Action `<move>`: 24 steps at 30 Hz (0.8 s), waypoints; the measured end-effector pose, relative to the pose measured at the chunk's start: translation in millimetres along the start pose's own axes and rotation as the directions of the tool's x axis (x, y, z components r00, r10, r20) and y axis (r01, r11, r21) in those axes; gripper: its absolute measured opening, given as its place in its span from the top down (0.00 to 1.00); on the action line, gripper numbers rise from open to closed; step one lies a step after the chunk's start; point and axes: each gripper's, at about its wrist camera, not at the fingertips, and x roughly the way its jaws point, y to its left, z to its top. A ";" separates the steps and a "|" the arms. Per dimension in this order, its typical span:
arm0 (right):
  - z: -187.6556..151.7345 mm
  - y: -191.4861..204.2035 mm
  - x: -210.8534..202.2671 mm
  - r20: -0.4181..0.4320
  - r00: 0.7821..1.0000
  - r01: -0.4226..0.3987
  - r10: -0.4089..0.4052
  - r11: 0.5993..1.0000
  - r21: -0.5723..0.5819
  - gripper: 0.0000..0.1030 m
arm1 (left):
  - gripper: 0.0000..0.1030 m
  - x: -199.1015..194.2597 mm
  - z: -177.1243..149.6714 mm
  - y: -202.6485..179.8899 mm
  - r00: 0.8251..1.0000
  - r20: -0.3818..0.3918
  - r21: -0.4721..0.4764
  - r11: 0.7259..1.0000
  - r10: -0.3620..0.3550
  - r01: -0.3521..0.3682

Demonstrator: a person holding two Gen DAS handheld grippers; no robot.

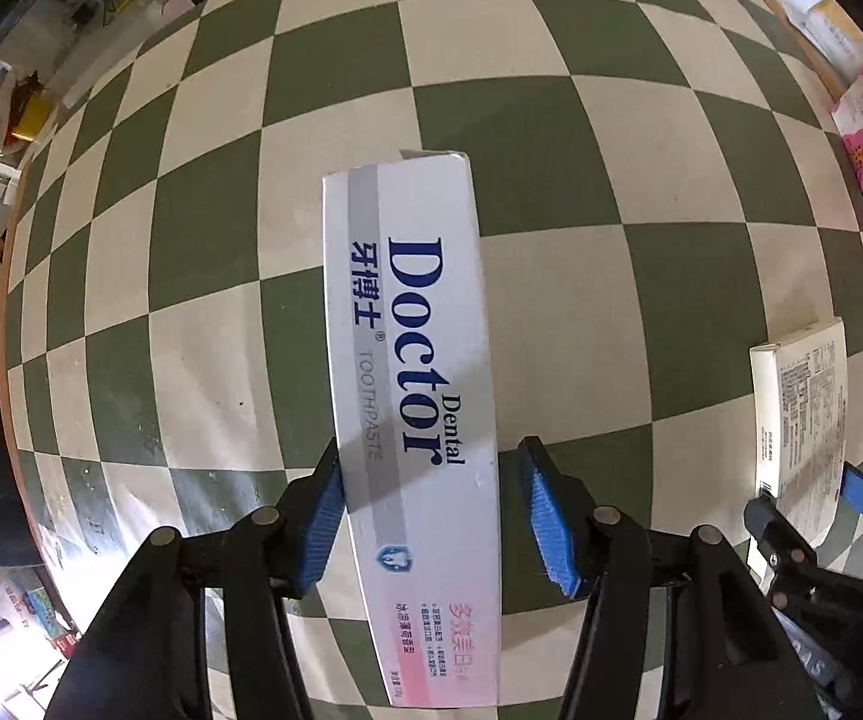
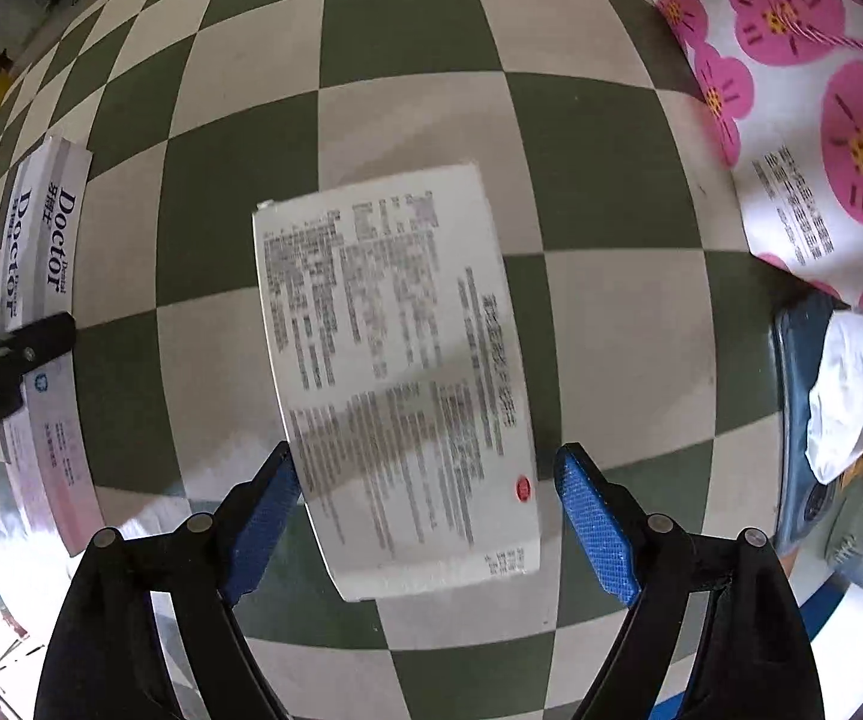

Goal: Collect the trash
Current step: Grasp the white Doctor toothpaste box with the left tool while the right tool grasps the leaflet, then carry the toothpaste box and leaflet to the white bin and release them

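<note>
Two boxes: one toothpaste box (image 1: 413, 414) and one flat white medicine box (image 2: 398, 372) are seen lying on the green-and-cream checked tablecloth (image 1: 551, 120).
Toothpaste box: it is laid lengthwise between the jaws of the left gripper (image 1: 431, 516); its near end is cut off by the lower frame edge.
Left gripper: its left pad is seen at the box's edge, while a clear gap is left at the right pad, so no grip is shown.
Medicine box: it is placed between the jaws of the right gripper (image 2: 425, 522), slightly tilted; its print is blurred and cannot be read.
Right gripper: it is held wide, with a gap left at the right pad and the left pad just beside the box's edge.
Flowered packet: one white packet with pink flowers (image 2: 803, 120) is cut off at the right edge.
Far right clutter: a blue item with white cloth (image 2: 839, 390) is hard to identify.
</note>
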 end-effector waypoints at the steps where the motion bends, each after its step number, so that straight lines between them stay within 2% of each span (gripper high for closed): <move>1: 8.4 5.6 -1.1 0.004 1.000 0.005 -0.005 1.000 0.004 0.16 | 0.58 -0.9 -3.2 -0.5 1.000 0.009 -0.001 1.000 0.009 -0.009; 3: 19.2 5.2 2.7 0.011 1.000 0.001 -0.001 1.000 0.021 0.16 | 0.58 -0.2 -7.6 3.5 1.000 0.017 -0.016 1.000 -0.004 0.004; 8: 18.3 5.3 5.5 0.049 0.999 -0.001 -0.001 0.999 0.040 0.16 | 0.59 -1.3 -13.8 9.6 0.999 0.032 -0.037 0.999 -0.002 0.003; 10: 16.7 3.3 5.8 0.062 0.998 -0.002 -0.001 0.999 0.036 0.22 | 0.59 -3.7 -14.0 23.1 0.999 0.044 -0.045 0.999 -0.003 0.005; 12: 5.8 14.5 0.8 0.080 0.997 -0.002 0.000 1.000 0.023 0.25 | 0.59 -9.8 -26.1 32.2 0.998 0.062 -0.049 0.999 -0.009 0.012; 16: -22.7 23.8 -8.5 0.098 0.995 -0.010 0.009 1.000 0.011 0.25 | 0.59 -34.2 -16.6 44.6 0.995 0.102 -0.076 0.997 -0.014 0.022; 24: -69.7 30.6 -59.1 0.216 0.976 -0.039 0.037 0.999 0.004 0.25 | 0.59 -85.4 -78.6 65.1 0.978 0.210 -0.084 0.996 -0.024 0.042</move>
